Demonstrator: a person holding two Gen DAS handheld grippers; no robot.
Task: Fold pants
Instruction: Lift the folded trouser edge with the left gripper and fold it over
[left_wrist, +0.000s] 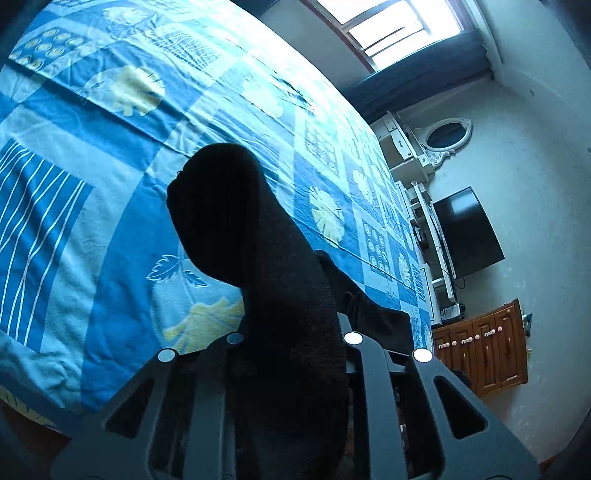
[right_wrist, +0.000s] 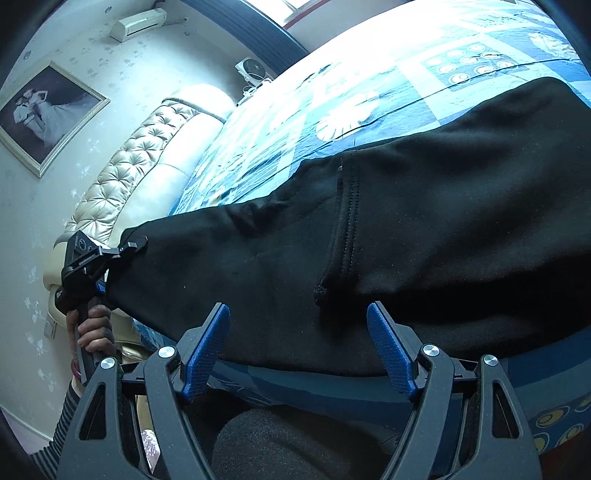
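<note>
Nearest the right wrist camera, the right gripper (right_wrist: 297, 339) stands with its jaws wide apart, the blue ribbed pads (right_wrist: 207, 347) on either side of the near edge of the black pants (right_wrist: 406, 229) without closing on the cloth. The pants lie spread across a bed covered by a blue patterned sheet (right_wrist: 369, 110), one end lifted off the mattress at the left of that view, where the left gripper (right_wrist: 138, 244) has it pinched; a hand (right_wrist: 94, 330) grips the tool's handle below.

The left wrist camera shows the same hold from inside: dark fabric (left_wrist: 258, 258) fills the gap between the jaws, which are clamped on it, and rises in a bunched column above the sheet (left_wrist: 92, 221).

Farther back stand a tufted cream headboard (right_wrist: 122, 173), a framed portrait (right_wrist: 44, 114) and a wall air conditioner (right_wrist: 138, 22); opposite, a flat television (left_wrist: 469, 232), an oval mirror (left_wrist: 445, 134), a wooden cabinet (left_wrist: 480, 350) and a bright window (left_wrist: 391, 29).
</note>
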